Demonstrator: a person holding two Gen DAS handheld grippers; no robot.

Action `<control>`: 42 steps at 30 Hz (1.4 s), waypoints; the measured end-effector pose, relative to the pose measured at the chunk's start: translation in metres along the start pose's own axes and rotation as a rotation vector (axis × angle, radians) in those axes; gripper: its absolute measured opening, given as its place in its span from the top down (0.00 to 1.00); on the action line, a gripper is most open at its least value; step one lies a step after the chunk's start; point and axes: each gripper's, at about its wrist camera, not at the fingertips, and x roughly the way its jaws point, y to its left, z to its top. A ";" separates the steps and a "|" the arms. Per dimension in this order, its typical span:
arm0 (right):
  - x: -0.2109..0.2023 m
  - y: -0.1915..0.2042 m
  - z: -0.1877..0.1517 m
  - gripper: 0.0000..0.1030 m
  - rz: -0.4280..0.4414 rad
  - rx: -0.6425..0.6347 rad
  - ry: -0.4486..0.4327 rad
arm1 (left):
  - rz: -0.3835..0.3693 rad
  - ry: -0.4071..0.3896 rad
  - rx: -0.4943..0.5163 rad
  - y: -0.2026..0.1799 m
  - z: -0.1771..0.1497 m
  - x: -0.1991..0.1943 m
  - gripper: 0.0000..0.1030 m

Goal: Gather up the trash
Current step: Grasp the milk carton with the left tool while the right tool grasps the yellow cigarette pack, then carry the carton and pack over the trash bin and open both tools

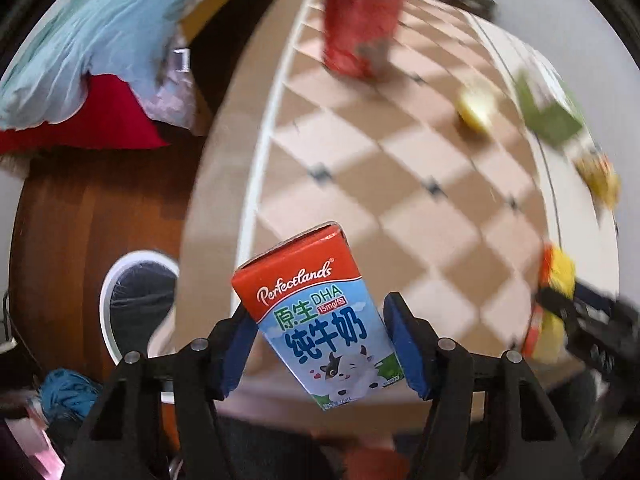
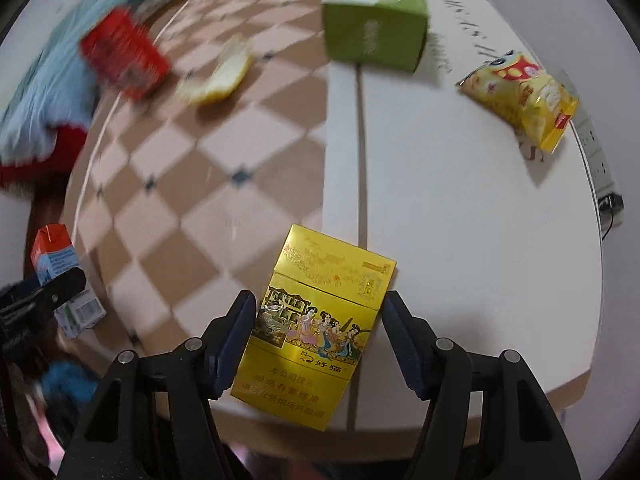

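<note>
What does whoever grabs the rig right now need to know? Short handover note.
Left gripper: holds a milk carton, tilted, lifted off the table.
Right gripper: holds a yellow cigarette pack above the table edge.
Still on the table: red can, fruit peel, green box, yellow snack bag.
Bin: on the floor left of the table; nothing visibly dropped yet.
Left: bin both held items, then the other four.

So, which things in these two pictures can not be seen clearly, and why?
- Red container, left wrist view: motion blur, print unreadable; top cut by the edge.
- Peel-like yellow scrap, right wrist view: blurred, so I cannot name it.
- Milk carton: its bottom is hidden behind the left hand-held gripper.
- Yellow cigarette pack: small warning text too smeared to read; contact with the right hand-held gripper unclear.
</note>
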 end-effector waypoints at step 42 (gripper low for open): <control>-0.097 0.084 -0.026 0.44 0.085 -0.003 -0.339 | 0.065 -0.326 -0.101 0.055 -0.004 -0.113 0.51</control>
